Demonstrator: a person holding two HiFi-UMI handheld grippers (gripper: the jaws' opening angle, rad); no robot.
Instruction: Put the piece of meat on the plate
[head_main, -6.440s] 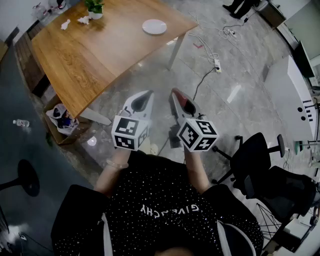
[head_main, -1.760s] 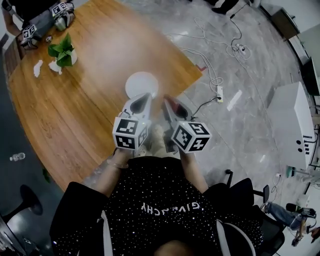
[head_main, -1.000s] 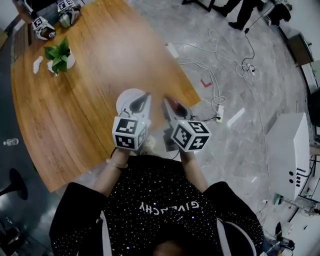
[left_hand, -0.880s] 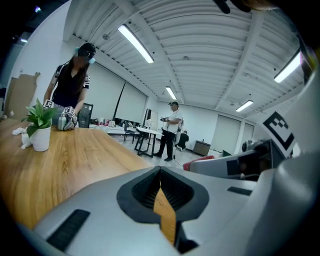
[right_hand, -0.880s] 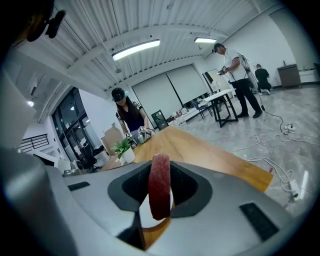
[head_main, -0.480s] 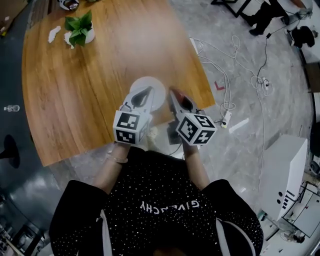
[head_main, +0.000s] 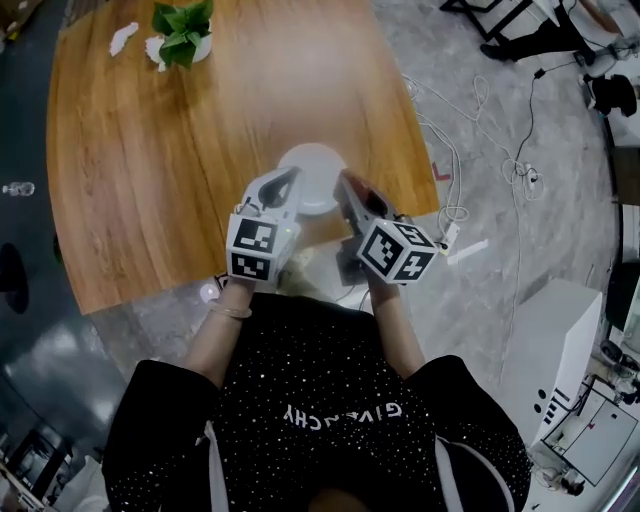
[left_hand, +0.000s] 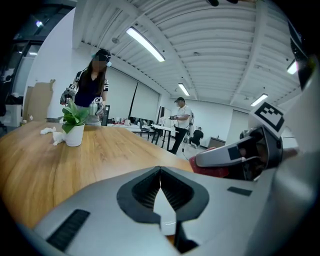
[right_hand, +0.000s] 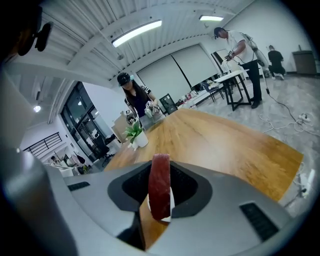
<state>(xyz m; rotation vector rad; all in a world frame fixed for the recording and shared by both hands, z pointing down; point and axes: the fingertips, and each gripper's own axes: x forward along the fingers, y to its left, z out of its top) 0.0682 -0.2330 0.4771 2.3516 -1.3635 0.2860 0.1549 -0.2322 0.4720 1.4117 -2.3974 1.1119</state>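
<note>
Right hand-held gripper (head_main: 352, 188) pinches meat (right_hand: 160, 180) | plate (head_main: 315, 165) partly hidden behind jaws

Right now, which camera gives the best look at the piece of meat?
The right gripper view: the piece of meat stands edge-on, dark red, clamped between the right gripper's fingers. The head view shows only a red sliver there; the left gripper view catches a red edge beneath that gripper.

Dark-red meat slice (right_hand: 160, 185), upright between jaws — white plate (head_main: 316, 166) apparently just ahead.
</note>
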